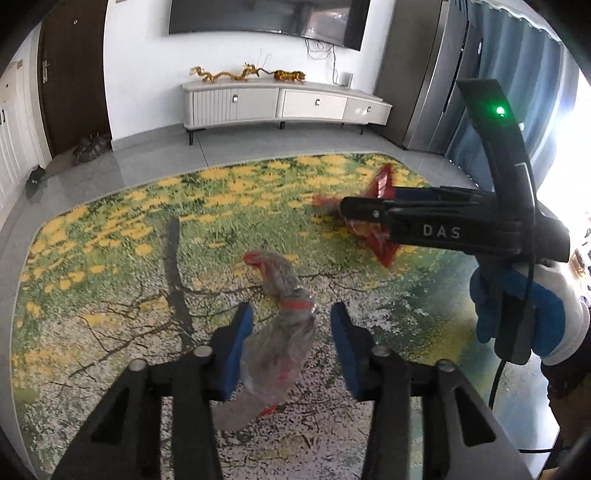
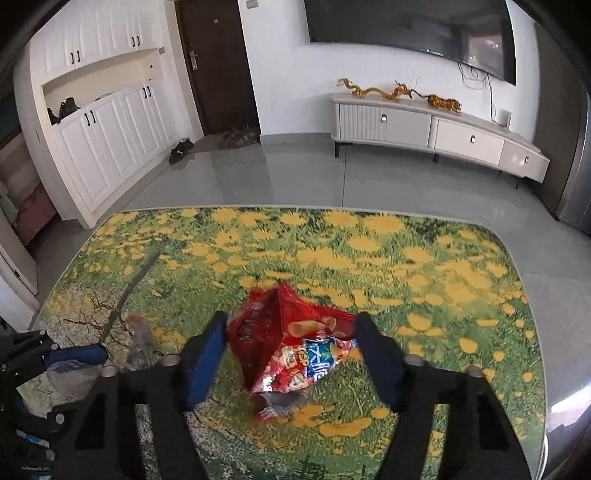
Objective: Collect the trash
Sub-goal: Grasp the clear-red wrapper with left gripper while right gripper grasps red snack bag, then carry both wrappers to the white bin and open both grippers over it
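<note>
Left gripper (image 1: pixel 291 345): blue-padded fingers spread apart in the lower centre of the left wrist view; a crumpled clear plastic wrapper with red print (image 1: pixel 282 332) sits between them, brushing the left pad, with a gap to the right pad.
Right gripper (image 2: pixel 290 354): blue pads stand apart in the lower centre of the right wrist view, a crinkled red foil snack bag (image 2: pixel 291 343) between them; its left edge meets the left pad, its right corner reaches the right pad. Whether the pads press it, I cannot tell.
Gloved hand (image 1: pixel 528 314): blue-and-white glove at the right edge of the left wrist view, wrapped around the black handle of the right gripper.
Trash location: both pieces lie over the flower-printed green and yellow rug (image 2: pixel 406 258).
Floor: glossy grey tiles (image 2: pixel 295 177) around the rug.
Background: pale low TV cabinet (image 1: pixel 280 105) in the upper centre, golden dragon figurines (image 1: pixel 229 74) on top, dark wall-mounted television (image 1: pixel 266 16) above.
</note>
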A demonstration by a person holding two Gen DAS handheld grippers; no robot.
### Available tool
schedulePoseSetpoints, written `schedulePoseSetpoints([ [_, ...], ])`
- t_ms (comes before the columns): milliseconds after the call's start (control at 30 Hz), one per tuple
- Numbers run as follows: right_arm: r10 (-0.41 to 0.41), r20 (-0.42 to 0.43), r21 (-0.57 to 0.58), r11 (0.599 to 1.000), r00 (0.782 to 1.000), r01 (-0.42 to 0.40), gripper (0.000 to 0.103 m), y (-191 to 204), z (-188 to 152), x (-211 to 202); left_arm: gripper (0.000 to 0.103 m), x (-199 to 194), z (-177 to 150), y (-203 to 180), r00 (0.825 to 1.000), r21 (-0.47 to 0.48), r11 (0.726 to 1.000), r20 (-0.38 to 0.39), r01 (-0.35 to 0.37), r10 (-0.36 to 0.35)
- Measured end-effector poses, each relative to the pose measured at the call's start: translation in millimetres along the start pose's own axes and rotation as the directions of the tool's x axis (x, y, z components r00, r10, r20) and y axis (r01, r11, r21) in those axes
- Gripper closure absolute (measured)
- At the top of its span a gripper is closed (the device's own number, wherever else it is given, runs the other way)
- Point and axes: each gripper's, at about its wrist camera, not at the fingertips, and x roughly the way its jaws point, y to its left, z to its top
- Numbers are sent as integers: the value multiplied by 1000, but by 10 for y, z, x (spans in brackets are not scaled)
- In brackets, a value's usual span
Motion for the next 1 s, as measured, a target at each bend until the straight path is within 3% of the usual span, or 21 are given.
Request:
schedulePoseSetpoints([
  [100, 7, -4, 13, 1000, 1000, -7, 58, -34, -56, -29, 83, 37, -23, -20, 1000, -1, 1000, -19, 6, -6],
  [200, 22, -7, 20, 1000, 1000, -22, 74, -47, -109, -116, 89, 10, -54, -45, 1000, -4, 1000, -19, 15, -15],
  [533, 39, 40, 22, 999, 998, -40, 76, 16, -390, -881, 93, -564, -205, -100, 998, -82, 995, 46, 49, -45],
  [767, 20, 142, 26, 999, 990, -23, 76, -25, -509, -1715, 93, -1198, -203, -339, 992, -54, 998, 125, 22, -15],
  [1000, -41, 256, 44, 999, 966, 31, 76, -252, -666, -2571, 93, -1682, -60, -737, 977, -6, 1000, 214, 4, -3],
])
